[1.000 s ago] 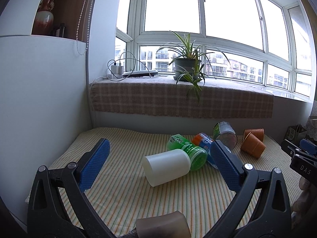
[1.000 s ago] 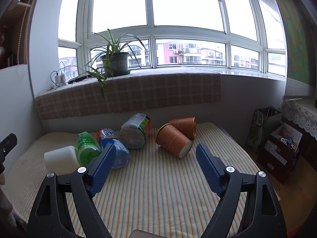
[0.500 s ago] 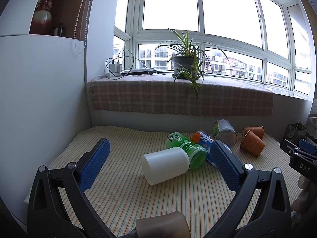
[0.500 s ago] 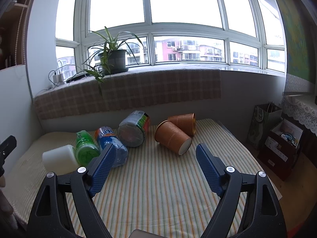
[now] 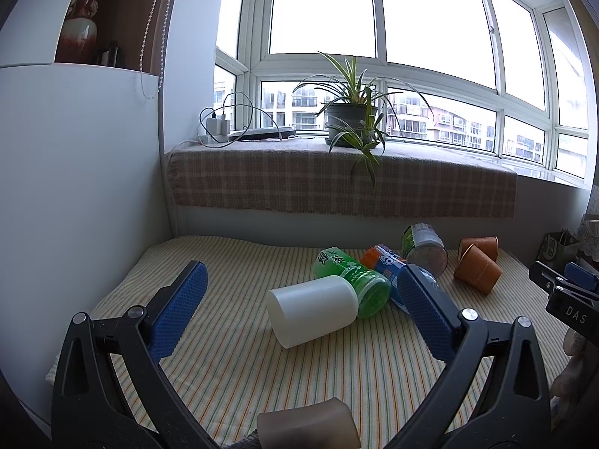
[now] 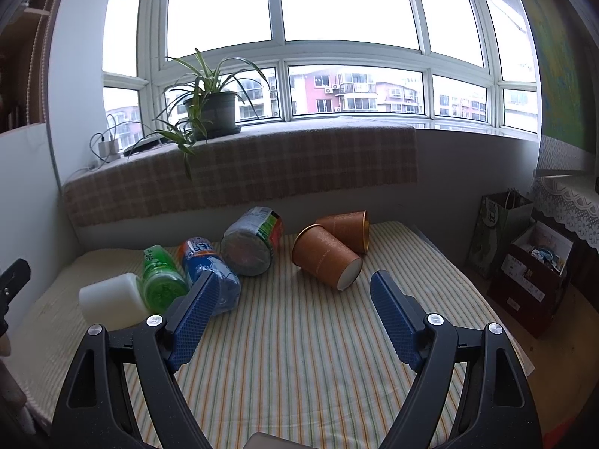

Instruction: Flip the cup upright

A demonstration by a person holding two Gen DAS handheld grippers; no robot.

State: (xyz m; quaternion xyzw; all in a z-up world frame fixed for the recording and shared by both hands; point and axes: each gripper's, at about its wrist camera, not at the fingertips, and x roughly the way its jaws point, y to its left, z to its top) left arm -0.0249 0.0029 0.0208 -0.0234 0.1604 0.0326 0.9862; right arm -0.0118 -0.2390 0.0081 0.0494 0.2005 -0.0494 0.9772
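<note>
Several cups lie on their sides on a striped cloth. A white cup lies nearest my left gripper, which is open and empty, hovering just short of it. Beside it lie a green cup, a blue and orange cup, a clear cup with a green label and two brown paper cups. My right gripper is open and empty, short of the nearer brown cup; the second brown cup lies behind it. The white cup also shows at the left in the right wrist view.
A plaid-covered window ledge with a potted plant and chargers runs behind the cloth. A white cabinet wall stands at left. A paper bag and a box sit on the floor at right.
Both grippers have drifted slightly and stay open. The cups have not moved on the cloth.
</note>
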